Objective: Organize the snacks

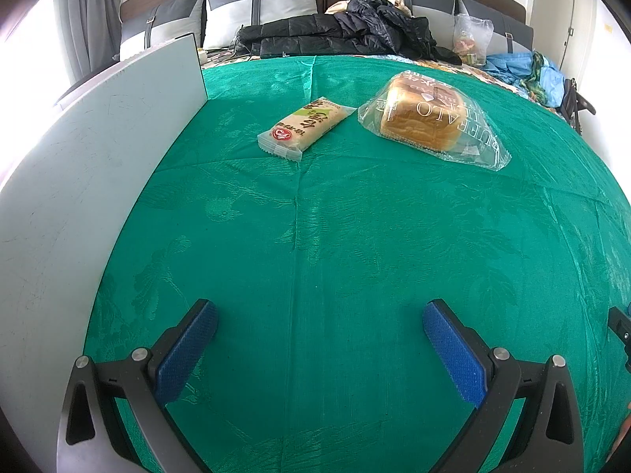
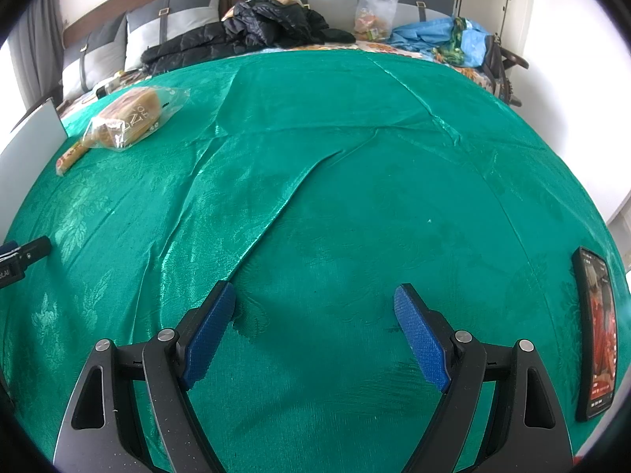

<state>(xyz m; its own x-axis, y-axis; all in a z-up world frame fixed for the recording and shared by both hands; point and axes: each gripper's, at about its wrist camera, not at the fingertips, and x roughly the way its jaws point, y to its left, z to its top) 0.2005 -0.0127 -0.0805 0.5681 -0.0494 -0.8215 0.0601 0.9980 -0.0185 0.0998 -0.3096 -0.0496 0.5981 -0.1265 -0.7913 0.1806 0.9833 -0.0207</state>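
Note:
A loaf of bread in a clear bag (image 1: 428, 118) lies on the green cloth (image 1: 315, 236), far right of centre in the left wrist view. A flat wrapped snack bar (image 1: 303, 128) lies just left of it. My left gripper (image 1: 319, 311) is open and empty, low over the cloth, well short of both. In the right wrist view the bread bag (image 2: 130, 120) and the snack bar's end (image 2: 71, 157) sit at the far left. My right gripper (image 2: 315, 295) is open and empty over bare cloth.
A white board (image 1: 79, 181) stands upright along the left edge. A phone (image 2: 597, 335) lies at the right edge of the cloth. Black jackets (image 1: 347, 31), a clear bag of items (image 1: 471, 39), blue cloth (image 2: 437, 35) and pillows lie behind.

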